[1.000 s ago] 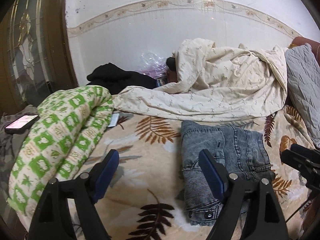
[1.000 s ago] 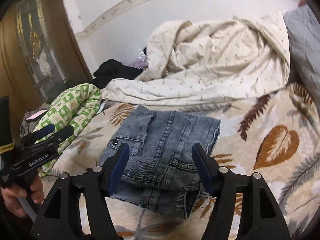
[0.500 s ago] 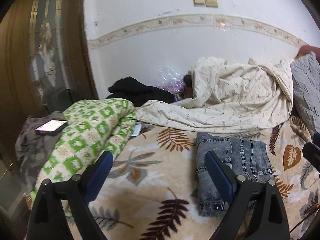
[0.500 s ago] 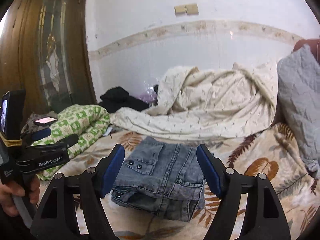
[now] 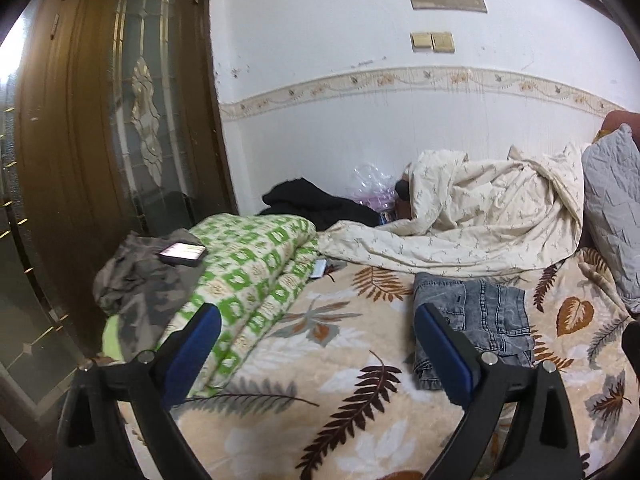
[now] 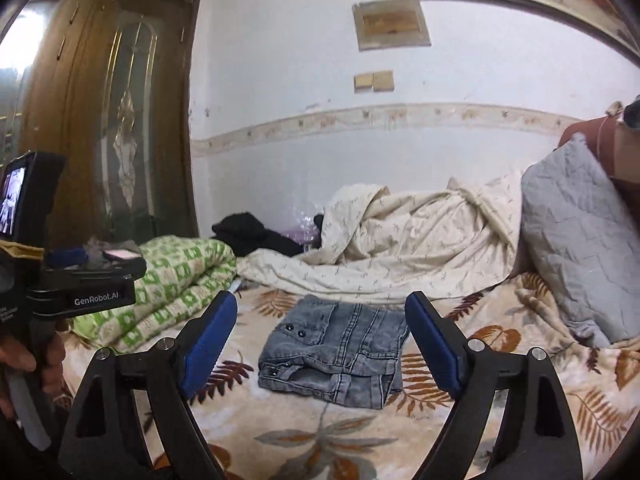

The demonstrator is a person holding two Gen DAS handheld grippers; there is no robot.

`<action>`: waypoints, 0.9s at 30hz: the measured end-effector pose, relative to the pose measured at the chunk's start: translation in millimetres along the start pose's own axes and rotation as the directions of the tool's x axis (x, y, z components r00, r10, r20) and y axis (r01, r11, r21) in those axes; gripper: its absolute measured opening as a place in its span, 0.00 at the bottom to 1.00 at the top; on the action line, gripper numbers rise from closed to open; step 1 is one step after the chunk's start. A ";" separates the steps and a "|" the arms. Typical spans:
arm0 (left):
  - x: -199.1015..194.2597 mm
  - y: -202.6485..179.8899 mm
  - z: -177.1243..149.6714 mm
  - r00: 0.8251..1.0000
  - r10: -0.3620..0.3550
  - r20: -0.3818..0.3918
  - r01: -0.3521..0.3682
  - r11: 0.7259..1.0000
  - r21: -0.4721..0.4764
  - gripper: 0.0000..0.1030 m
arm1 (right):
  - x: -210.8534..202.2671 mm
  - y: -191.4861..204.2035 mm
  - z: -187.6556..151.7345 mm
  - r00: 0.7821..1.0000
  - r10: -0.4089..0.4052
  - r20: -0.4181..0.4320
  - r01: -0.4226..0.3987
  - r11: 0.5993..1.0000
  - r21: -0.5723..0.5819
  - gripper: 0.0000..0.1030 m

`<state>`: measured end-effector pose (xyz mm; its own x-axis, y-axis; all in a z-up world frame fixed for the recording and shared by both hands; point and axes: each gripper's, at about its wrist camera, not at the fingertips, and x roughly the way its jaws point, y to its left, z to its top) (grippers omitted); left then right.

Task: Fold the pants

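Observation:
The grey denim pants [image 6: 336, 350] lie folded into a compact rectangle on the leaf-print blanket [image 6: 320, 436]. They also show in the left wrist view [image 5: 480, 320], to the right. My right gripper [image 6: 320, 344] is open and empty, held back from the pants and above the bed. My left gripper [image 5: 318, 348] is open and empty, held back to the left of the pants over bare blanket. The left gripper's body also shows at the left edge of the right wrist view [image 6: 80, 284].
A rolled green-and-white quilt [image 5: 248, 280] with a phone [image 5: 183, 253] and camouflage cloth [image 5: 140, 280] lies at the left. A cream duvet [image 5: 472, 224], black clothing [image 5: 316, 204] and a grey pillow [image 6: 580, 252] line the wall. A wooden door [image 5: 100, 120] stands left.
Both grippers have pulled back and risen away from the folded pants, which now look smaller and farther off. The pants lie still on the blanket.

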<state>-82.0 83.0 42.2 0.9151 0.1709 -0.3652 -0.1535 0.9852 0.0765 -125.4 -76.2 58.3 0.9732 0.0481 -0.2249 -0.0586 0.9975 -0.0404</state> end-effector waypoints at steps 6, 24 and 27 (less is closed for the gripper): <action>-37.4 13.2 7.2 0.999 -0.007 0.039 0.007 1.000 -0.019 1.00 | -32.6 8.4 21.2 1.000 -0.016 0.017 0.015 1.000 0.017 0.85; -67.7 5.6 18.1 0.996 -0.078 0.032 0.077 0.997 0.026 1.00 | -71.7 17.0 37.9 0.997 -0.069 0.035 0.069 0.998 -0.005 0.85; -68.8 7.6 18.0 0.996 -0.077 0.032 0.077 0.997 0.024 1.00 | -68.1 20.0 35.5 0.997 -0.073 0.024 0.074 0.997 -0.010 0.85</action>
<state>-139.4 78.6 84.6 0.9355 0.0936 -0.3406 -0.0739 0.9948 0.0706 -185.0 -57.6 107.4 0.9800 -0.0239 -0.1978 0.0109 0.9977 -0.0668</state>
